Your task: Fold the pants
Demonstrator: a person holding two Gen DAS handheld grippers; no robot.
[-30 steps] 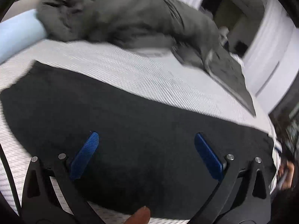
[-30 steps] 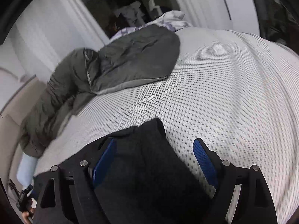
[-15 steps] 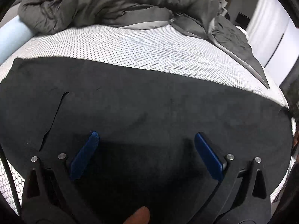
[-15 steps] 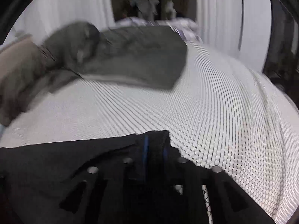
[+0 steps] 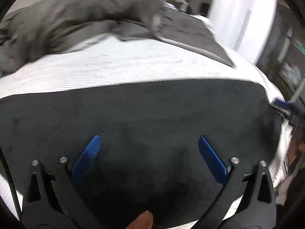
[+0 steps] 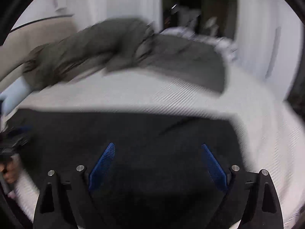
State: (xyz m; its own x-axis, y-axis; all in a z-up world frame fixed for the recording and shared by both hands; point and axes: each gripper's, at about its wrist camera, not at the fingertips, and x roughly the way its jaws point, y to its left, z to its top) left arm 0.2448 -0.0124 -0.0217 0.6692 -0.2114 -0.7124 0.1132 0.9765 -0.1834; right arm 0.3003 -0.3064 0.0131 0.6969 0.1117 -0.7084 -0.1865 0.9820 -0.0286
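Black pants (image 5: 143,118) lie flat on the white mesh-patterned bed, folded into a wide dark band. My left gripper (image 5: 149,139) is open and empty, its blue pads (image 5: 86,158) hovering over the cloth. In the right wrist view the same pants (image 6: 133,133) fill the lower frame, ending in a corner at the right. My right gripper (image 6: 158,147) is open and empty above them. The right gripper also shows at the far right edge of the left wrist view (image 5: 286,105). Both views are motion-blurred.
A rumpled grey duvet (image 5: 80,22) is heaped along the back of the bed and shows in the right wrist view too (image 6: 114,51). White mattress (image 6: 257,133) lies right of the pants. A pale blue pillow (image 6: 15,93) sits far left. White walls and a dark doorway (image 6: 190,5) lie behind.
My right gripper has opened and let go of the pants corner, then drawn back. The pants now lie as a shorter folded band. My left gripper stayed open and shifted right.
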